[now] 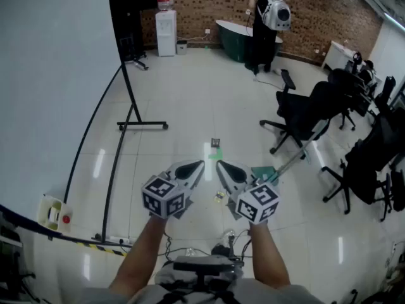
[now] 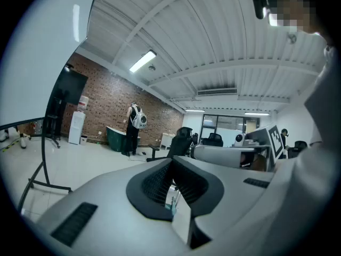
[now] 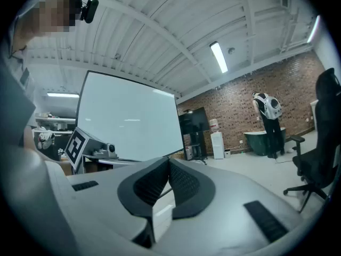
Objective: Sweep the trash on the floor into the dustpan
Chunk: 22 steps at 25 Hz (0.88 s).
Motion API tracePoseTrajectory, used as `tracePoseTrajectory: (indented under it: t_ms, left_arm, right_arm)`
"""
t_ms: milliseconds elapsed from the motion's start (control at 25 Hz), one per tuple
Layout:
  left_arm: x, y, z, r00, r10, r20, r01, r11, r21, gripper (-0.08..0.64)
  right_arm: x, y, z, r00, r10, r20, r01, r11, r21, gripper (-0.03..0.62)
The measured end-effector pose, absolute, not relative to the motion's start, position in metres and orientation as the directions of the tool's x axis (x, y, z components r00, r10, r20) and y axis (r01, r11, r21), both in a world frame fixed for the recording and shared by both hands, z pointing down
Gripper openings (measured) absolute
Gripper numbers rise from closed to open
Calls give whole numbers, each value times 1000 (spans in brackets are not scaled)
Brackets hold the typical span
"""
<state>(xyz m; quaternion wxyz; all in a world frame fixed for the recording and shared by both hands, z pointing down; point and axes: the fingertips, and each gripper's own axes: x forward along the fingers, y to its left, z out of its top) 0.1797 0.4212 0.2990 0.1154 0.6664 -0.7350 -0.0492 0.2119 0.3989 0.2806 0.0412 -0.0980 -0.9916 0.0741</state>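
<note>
In the head view both grippers are held level in front of me, side by side above the floor. My left gripper [image 1: 199,164] is shut with nothing in it, its jaws meeting in the left gripper view [image 2: 171,162]. My right gripper [image 1: 220,164] is also shut and empty, its jaws pressed together in the right gripper view [image 3: 168,162]. A green dustpan [image 1: 264,173] lies on the tiles just right of the right gripper, with a long handle [image 1: 296,158] slanting up to the right. Small bits of trash [image 1: 216,142] lie on the floor beyond the jaw tips, and another scrap [image 1: 219,196] lies below them.
A whiteboard on a black stand [image 1: 135,115] is at the left. Black office chairs [image 1: 306,111] crowd the right side. A person with a backpack [image 1: 264,21] stands at the far wall by a dark green tub. A water dispenser [image 1: 166,31] is at the back.
</note>
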Motion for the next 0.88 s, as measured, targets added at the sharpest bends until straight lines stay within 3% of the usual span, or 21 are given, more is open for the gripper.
tracePoseTrajectory:
  t_ms: [880]
  left_arm:
    - [257, 130, 310, 244, -959, 144, -961, -218, 173, 5]
  right_arm:
    - [302, 114, 291, -983, -172, 70, -180, 975, -127, 5]
